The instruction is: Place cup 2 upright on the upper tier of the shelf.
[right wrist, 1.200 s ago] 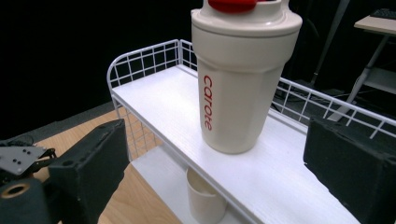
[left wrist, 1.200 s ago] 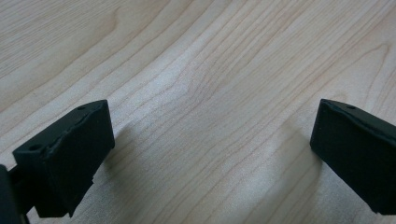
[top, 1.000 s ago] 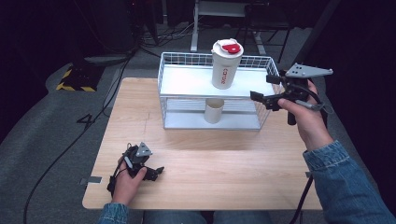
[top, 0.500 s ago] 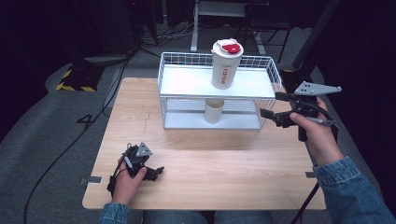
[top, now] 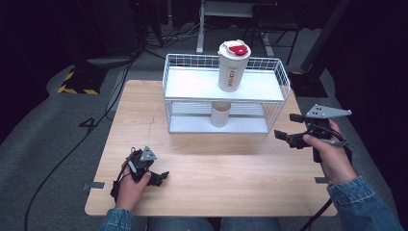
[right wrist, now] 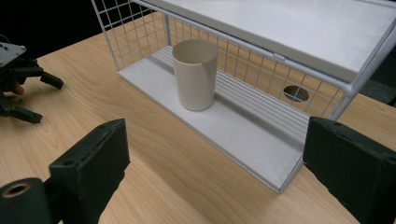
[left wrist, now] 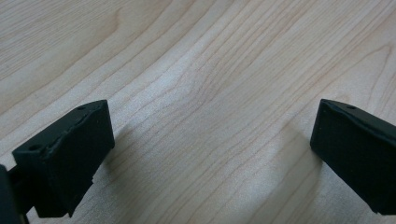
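So the right gripper (top: 290,130) is hanging just off the right end of the white wire rack (top: 175,108), fingers spread wide with nothing between them, aimed at the beige cup (right wrist: 195,73). That cup stands upright on the rack's lower shelf, about the middle. A white tumbler with a red lid (top: 233,66) stands on the top shelf right above it. The left gripper (top: 153,173) rests on the wooden bench (top: 216,173) at the near left, fingers wide open and empty too.
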